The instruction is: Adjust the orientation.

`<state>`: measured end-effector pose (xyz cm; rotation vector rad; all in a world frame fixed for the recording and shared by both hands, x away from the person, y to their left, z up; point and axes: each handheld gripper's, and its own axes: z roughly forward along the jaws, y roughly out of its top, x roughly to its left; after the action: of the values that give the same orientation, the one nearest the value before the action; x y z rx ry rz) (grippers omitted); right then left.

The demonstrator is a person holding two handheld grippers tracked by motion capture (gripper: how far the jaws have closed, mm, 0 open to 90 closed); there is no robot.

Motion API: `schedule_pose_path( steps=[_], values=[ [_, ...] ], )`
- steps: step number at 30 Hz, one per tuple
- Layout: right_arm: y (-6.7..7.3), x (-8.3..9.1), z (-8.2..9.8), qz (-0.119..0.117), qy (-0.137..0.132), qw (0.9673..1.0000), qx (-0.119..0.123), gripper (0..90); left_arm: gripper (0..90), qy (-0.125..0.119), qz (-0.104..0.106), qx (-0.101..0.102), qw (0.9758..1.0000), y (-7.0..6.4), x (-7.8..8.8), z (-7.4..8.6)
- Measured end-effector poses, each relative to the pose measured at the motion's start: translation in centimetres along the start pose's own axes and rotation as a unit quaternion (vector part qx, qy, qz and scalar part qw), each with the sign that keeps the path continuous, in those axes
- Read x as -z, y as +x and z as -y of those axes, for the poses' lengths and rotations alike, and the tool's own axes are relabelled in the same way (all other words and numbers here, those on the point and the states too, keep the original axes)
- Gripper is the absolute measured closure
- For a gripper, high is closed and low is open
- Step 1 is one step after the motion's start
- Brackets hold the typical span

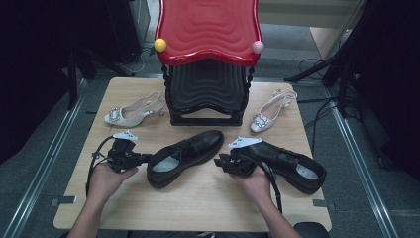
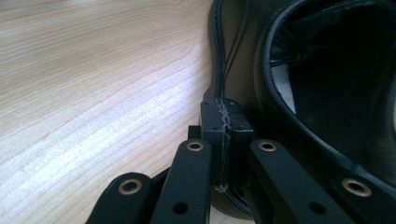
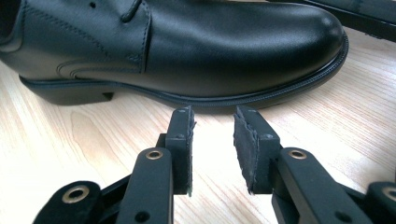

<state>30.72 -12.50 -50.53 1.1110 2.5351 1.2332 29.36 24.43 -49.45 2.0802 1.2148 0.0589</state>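
My left gripper (image 2: 223, 140) has its pads pressed together against the heel rim of the left black shoe (image 1: 185, 156); my right gripper (image 3: 213, 140) stands spread and empty just before that shoe's sole. Both black shoes rest on the table (image 1: 208, 203), the right black shoe (image 1: 292, 166) beside my right hand, so I judge that placing them on the red rack (image 1: 208, 29) remains.

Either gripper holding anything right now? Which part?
Left gripper is shut at the heel rim of the left black shoe; a grip can't be confirmed. Right gripper is open, empty.
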Motion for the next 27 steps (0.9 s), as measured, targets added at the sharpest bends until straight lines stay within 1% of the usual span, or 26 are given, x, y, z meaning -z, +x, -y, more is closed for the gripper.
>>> schedule_pose_path(
  steps=[1,5,8,9,11,13,14,16,18,21,23,27],
  values=[
    [0.0,0.1,0.1,0.002,0.000,1.0000,0.006,68.7,89.9,0.003,0.002,-0.001,1.0000,0.0,-0.1,-0.1],
    [0.3,0.2,0.2,0.001,-0.002,0.9999,0.015,69.4,90.0,0.005,-0.001,-0.006,1.0000,-0.1,-0.3,-0.3],
    [0.3,0.3,0.4,0.000,-0.004,0.9999,0.015,69.7,90.0,0.005,-0.005,-0.010,0.9999,-0.2,-0.4,-0.4],
    [0.3,0.3,0.4,0.000,-0.004,0.9999,0.014,70.0,90.0,0.006,-0.003,-0.007,1.0000,-0.2,-0.4,-0.4],
    [0.3,0.3,0.4,-0.001,-0.006,0.9999,0.012,70.4,90.0,0.007,-0.001,-0.010,0.9999,-0.3,-0.4,-0.4],
    [0.3,0.3,0.4,-0.005,-0.010,0.9999,0.010,70.6,90.0,0.006,0.000,-0.009,0.9999,-0.4,-0.4,-0.3],
    [0.3,0.3,0.4,-0.007,-0.012,0.9999,0.008,70.4,90.0,0.007,0.001,-0.012,0.9999,-0.4,-0.4,-0.3],
    [0.3,0.2,0.3,-0.014,-0.016,0.9998,0.004,69.5,90.0,0.005,0.004,-0.009,0.9999,-0.6,-0.4,-0.2],
    [0.3,0.2,0.2,-0.016,-0.020,0.9996,0.008,67.6,90.0,0.007,0.008,-0.009,0.9999,-0.8,-0.5,0.0],
    [0.3,-0.2,0.0,-0.018,-0.015,0.9997,0.007,66.0,90.0,0.007,0.013,-0.012,0.9998,-1.2,-0.5,0.2],
    [0.4,-0.3,-0.1,-0.019,-0.017,0.9996,0.010,65.2,90.0,0.010,0.014,-0.018,0.9997,-1.6,-0.5,0.3],
    [0.5,-0.5,-0.3,-0.021,-0.024,0.9993,0.017,62.0,90.0,0.006,0.011,-0.020,0.9997,-2.2,-0.6,0.6]
  ],
)
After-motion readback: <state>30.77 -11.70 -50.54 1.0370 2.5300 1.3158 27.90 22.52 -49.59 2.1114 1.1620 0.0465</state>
